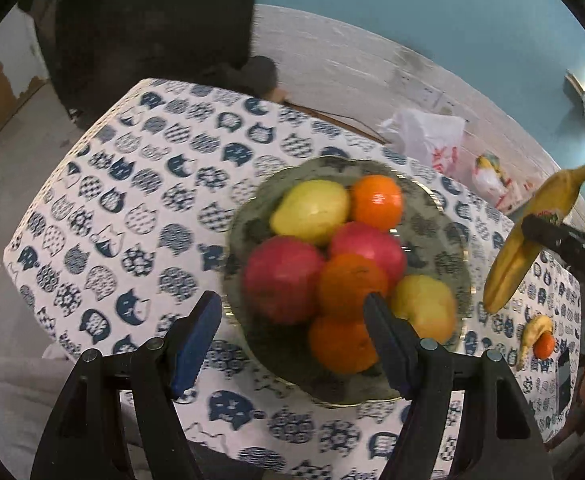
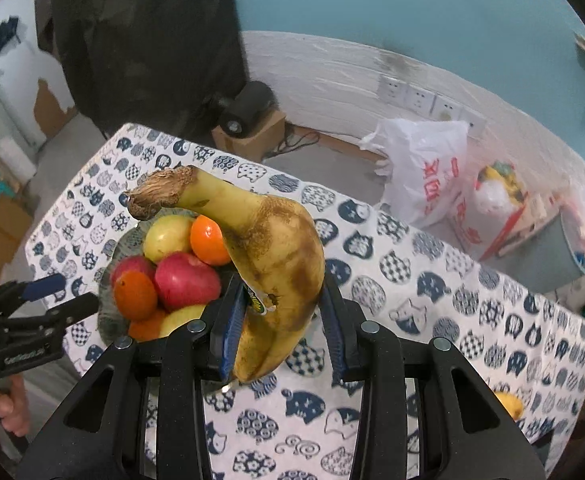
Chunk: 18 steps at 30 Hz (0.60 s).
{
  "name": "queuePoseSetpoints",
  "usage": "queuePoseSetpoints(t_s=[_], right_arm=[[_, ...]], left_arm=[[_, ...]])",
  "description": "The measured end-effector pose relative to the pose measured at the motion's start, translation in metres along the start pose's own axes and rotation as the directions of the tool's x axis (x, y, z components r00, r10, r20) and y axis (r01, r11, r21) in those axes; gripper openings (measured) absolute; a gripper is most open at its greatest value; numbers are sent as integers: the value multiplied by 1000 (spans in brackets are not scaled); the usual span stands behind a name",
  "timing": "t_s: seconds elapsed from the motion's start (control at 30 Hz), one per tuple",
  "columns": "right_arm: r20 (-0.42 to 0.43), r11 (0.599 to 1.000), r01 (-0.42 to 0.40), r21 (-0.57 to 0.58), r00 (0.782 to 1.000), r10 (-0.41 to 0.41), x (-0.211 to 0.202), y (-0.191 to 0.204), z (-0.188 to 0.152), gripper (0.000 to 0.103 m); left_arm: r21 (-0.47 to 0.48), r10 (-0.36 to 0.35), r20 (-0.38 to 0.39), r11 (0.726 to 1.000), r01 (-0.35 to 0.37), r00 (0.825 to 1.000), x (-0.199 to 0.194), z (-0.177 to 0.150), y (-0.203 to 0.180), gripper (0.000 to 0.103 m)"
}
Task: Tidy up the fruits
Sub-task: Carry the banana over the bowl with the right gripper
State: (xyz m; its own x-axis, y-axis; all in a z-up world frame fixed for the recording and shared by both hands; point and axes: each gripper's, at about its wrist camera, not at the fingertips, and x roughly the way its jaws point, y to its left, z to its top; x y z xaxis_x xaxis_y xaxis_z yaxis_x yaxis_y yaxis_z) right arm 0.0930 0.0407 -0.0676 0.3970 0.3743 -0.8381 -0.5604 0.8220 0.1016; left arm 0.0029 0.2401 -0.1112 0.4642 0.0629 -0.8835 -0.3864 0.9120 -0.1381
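bowl with two apples, two pears, three oranges; two bananas

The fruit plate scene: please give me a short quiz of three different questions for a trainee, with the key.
1. True or false: the right hand-held gripper is shut on the bananas.
2. Which is empty? A) left hand-held gripper B) right hand-held gripper
3. Fill in: the two red apples lie on the ____, with the oranges and the yellow-green fruits.

Key: 1 true; 2 A; 3 plate.
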Motion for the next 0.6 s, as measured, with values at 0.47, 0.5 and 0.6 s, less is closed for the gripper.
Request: queuePoseSetpoints(t_s=[0.47, 0.5, 0.6], right_arm=[[-117, 962, 125, -242, 981, -157, 74, 64, 19, 35], [-124, 963, 118, -242, 981, -152, 77, 65, 19, 35], [-153, 975, 63, -215, 983, -97, 84, 67, 19, 35]], left_arm=[[12, 41, 8, 999, -41, 999, 10, 6, 22, 75], [13, 39, 6, 999, -39, 999, 11, 6, 22, 75], [18, 42, 1, 999, -42, 999, 13, 6, 22, 75]])
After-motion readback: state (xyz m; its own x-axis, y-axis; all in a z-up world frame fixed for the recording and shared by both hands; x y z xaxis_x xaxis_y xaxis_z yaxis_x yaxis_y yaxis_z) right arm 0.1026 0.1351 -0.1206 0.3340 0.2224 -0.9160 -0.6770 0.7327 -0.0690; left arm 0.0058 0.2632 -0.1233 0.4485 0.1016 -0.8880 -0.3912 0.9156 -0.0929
